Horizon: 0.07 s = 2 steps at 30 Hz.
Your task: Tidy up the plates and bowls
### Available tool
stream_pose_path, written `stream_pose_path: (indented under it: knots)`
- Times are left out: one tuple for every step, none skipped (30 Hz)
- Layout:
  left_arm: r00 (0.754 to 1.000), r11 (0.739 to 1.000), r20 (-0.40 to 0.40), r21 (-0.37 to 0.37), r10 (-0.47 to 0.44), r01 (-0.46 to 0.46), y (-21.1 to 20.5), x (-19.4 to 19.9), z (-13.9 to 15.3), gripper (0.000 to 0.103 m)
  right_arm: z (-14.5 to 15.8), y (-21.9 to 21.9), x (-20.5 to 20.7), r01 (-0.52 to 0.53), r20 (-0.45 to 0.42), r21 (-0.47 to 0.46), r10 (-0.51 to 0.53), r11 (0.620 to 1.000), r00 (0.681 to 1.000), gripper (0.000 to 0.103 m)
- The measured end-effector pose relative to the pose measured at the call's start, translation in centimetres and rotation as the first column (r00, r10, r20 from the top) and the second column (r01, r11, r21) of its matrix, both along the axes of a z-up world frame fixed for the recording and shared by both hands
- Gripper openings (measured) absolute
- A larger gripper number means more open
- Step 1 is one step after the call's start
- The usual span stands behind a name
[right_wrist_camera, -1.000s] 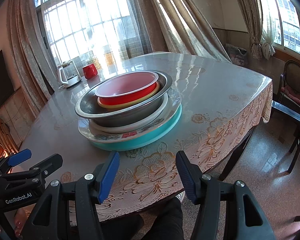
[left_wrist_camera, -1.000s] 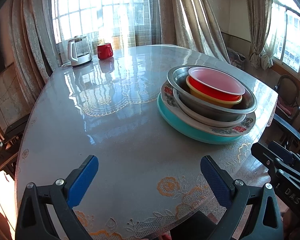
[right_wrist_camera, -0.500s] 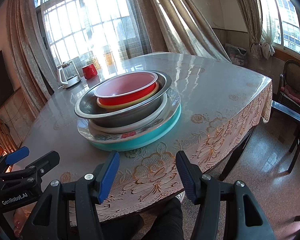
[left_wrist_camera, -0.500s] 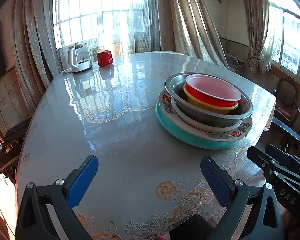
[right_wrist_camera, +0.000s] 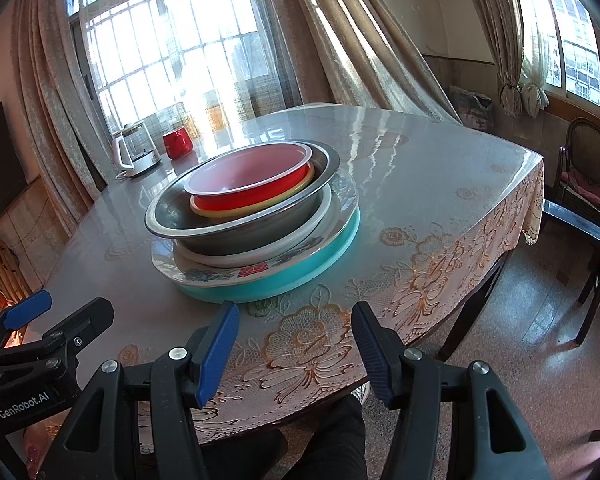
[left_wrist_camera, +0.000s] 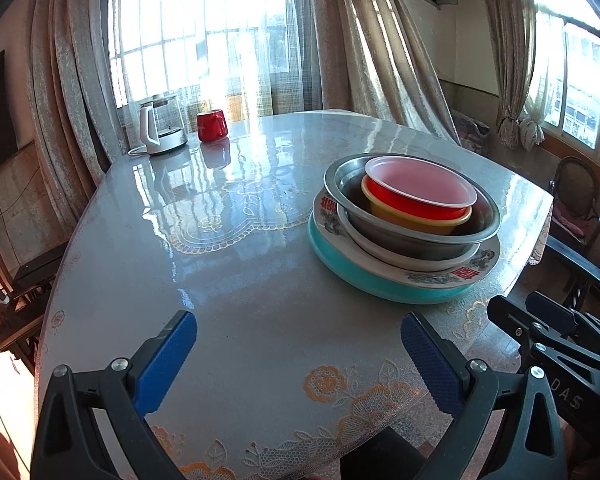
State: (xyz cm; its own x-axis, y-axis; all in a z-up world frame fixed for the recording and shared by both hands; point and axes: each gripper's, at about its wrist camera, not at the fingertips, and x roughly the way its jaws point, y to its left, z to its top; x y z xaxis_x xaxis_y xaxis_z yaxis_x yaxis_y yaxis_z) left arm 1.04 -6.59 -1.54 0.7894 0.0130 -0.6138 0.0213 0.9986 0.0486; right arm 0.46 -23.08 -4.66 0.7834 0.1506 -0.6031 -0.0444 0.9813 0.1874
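One nested stack of dishes stands on the surface (left_wrist_camera: 228, 264), toward its right-hand edge. From bottom to top: a teal plate (left_wrist_camera: 364, 276), a patterned plate (left_wrist_camera: 466, 273) with red characters, a white plate (right_wrist_camera: 304, 228), a steel bowl (right_wrist_camera: 236, 236), a yellow bowl (left_wrist_camera: 412, 218) and a red bowl (left_wrist_camera: 416, 200). Count: three plates, three bowls, six pieces in all, each sitting inside or on the one below.

Left gripper (left_wrist_camera: 298, 354): fingers spread wide, nothing between them, hovering over the near rim of the surface; the stack lies at about 1 o'clock from it, well apart. Right gripper (right_wrist_camera: 296, 350): fingers spread at a moderate gap, empty, also over the near rim; the stack lies at about 11 o'clock and near, just past the fingertips. The right hand is judged the nearer of the two, and the round stack offers no long axis, so any rim approach would serve.

At the far end, toward 11 o'clock in both views, stand one kettle (left_wrist_camera: 158, 128) and one red mug (left_wrist_camera: 212, 125), side by side and well apart from the stack.
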Motion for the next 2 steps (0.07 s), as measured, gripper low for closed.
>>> stream_pose_path:
  knots:
    - [1.000,1.000,0.002,0.008,-0.001,0.001,-0.13,0.03,0.01,0.103,-0.02,-0.03,0.01,0.000,-0.001,0.000,0.000,1.000,1.000,0.059]
    - [1.000,1.000,0.001,0.014,-0.002,0.002,-0.24,0.08,0.01,0.103,-0.02,-0.09,0.03,0.001,-0.001,0.003,-0.001,1.000,1.000,0.059]
